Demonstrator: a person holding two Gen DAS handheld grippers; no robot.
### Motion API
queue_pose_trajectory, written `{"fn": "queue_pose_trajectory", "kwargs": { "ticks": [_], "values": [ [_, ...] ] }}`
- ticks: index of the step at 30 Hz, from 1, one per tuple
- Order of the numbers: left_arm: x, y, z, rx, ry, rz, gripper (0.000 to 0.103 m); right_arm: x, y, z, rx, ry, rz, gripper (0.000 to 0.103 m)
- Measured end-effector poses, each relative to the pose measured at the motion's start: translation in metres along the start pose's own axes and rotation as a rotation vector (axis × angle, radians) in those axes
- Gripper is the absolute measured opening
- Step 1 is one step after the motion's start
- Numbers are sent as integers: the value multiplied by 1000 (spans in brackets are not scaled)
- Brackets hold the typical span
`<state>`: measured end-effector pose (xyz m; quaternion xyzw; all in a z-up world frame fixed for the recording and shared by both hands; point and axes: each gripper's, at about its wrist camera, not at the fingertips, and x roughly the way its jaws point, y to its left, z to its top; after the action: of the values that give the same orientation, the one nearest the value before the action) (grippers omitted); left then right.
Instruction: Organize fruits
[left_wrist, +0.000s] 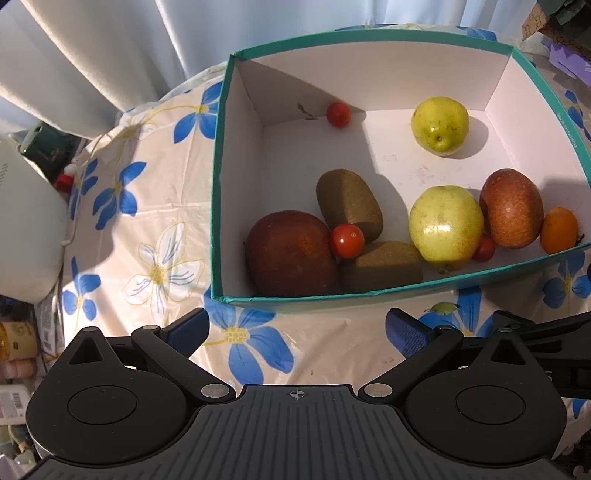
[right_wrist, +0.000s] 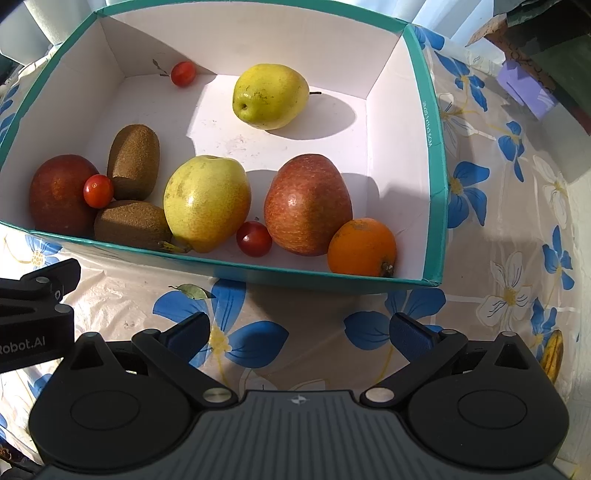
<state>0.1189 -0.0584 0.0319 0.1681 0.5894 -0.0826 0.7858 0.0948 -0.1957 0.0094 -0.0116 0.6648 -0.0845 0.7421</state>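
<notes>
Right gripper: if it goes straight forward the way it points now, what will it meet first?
Probably the near wall of the teal box, ahead of the open right gripper; height is unclear, so it might pass over toward the small tomato.

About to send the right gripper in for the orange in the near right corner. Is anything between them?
Only the box's near wall. The right gripper is open, outside the box over the tablecloth; the orange sits just behind that wall, touching the red apple. Come in from above.
</notes>
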Motion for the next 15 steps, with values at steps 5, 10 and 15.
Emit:
{"fn": "queue_pose_trajectory", "kwargs": {
  "ticks": [5, 10, 15],
  "values": [
    [2, 0, 1, 1, 6, -5, 103, 1, 0, 1, -1, 3, 1, 103],
    [3, 0, 1, 2, 7, -7, 103, 2, 0, 2, -3, 6, -2, 103],
    [5, 0, 2, 5, 10, -12, 103, 3, -1, 3, -2, 9, 0, 103]
  ]
}}
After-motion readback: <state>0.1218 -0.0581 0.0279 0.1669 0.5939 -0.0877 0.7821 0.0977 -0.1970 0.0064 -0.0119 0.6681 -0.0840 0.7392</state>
